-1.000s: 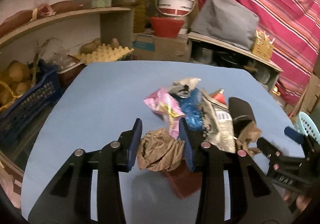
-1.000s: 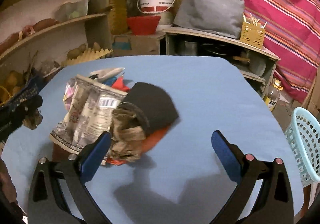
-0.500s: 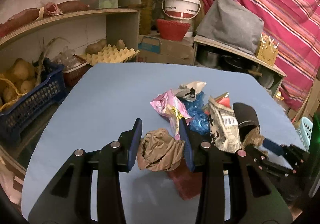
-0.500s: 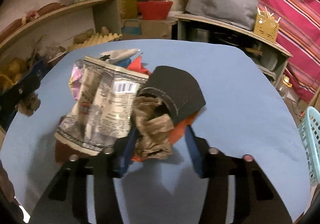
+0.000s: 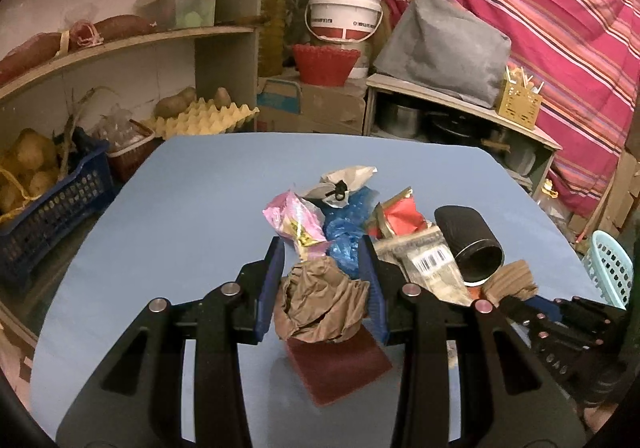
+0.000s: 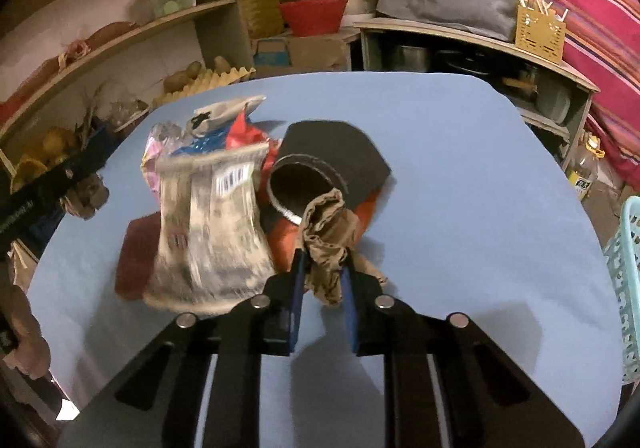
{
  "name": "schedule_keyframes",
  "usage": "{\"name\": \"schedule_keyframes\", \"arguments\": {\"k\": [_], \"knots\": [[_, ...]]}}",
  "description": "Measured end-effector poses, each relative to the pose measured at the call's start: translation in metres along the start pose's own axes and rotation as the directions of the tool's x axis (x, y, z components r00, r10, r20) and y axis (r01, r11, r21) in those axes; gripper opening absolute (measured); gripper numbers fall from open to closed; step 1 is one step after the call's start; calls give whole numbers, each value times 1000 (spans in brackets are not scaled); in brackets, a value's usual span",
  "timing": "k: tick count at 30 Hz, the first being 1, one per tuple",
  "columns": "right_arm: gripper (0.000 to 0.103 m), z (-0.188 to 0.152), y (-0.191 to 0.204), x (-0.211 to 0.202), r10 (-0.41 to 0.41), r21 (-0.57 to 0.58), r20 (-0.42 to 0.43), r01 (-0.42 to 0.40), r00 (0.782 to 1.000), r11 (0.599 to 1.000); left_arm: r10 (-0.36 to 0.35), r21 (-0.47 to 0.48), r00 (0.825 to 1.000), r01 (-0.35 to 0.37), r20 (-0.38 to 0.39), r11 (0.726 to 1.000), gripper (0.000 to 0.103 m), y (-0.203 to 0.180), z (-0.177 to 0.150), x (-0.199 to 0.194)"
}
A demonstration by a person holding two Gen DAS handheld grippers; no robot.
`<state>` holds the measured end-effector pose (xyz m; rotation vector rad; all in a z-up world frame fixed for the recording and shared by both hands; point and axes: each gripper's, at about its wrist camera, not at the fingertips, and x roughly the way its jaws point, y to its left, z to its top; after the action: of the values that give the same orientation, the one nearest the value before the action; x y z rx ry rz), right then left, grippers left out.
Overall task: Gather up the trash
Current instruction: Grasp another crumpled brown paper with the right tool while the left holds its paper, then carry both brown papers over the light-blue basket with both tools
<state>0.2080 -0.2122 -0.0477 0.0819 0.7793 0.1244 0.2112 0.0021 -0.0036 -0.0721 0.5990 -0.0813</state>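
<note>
A heap of trash lies on the blue table [image 5: 192, 216]: a pink wrapper [image 5: 294, 222], a blue plastic bag [image 5: 344, 232], a red wrapper [image 5: 398, 214], a grey printed bag [image 6: 212, 232] and a black paper cup [image 5: 470, 242] on its side. My left gripper [image 5: 322, 276] is shut on a crumpled brown paper ball [image 5: 322, 306], held above a dark red card [image 5: 340, 364]. My right gripper [image 6: 324, 272] is shut on a second brown paper wad [image 6: 328, 244] just in front of the black cup [image 6: 320, 168].
A light blue basket [image 6: 624, 288] stands off the table's right edge. Shelves with potatoes, egg trays [image 5: 200, 120] and a dark blue crate [image 5: 44, 208] stand on the left. Buckets, a pot and a grey cushion stand behind the table.
My right gripper moved forward to the trash heap and closed from wide open onto the brown paper wad. My left gripper kept its hold on the paper ball and lifted slightly.
</note>
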Motion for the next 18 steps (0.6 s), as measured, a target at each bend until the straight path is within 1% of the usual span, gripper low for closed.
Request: {"name": "schedule_keyframes", "arguments": {"k": [4, 9, 13, 18], "knots": [[18, 3, -11, -8, -4, 0, 27, 4, 1000, 1000, -6, -1, 1000, 6, 14, 1000, 37, -5, 3, 0], [18, 2, -32, -17, -9, 8, 48, 9, 999, 1000, -20, 23, 999, 20, 27, 1000, 37, -20, 4, -3], [18, 5, -55, -28, -18, 13, 73, 17, 997, 1000, -42, 41, 999, 41, 16, 998, 37, -36, 2, -2], [18, 7, -91, -44, -31, 62, 102, 25, 994, 998, -88, 56, 996, 88, -7, 995, 37, -59, -2, -1]]}}
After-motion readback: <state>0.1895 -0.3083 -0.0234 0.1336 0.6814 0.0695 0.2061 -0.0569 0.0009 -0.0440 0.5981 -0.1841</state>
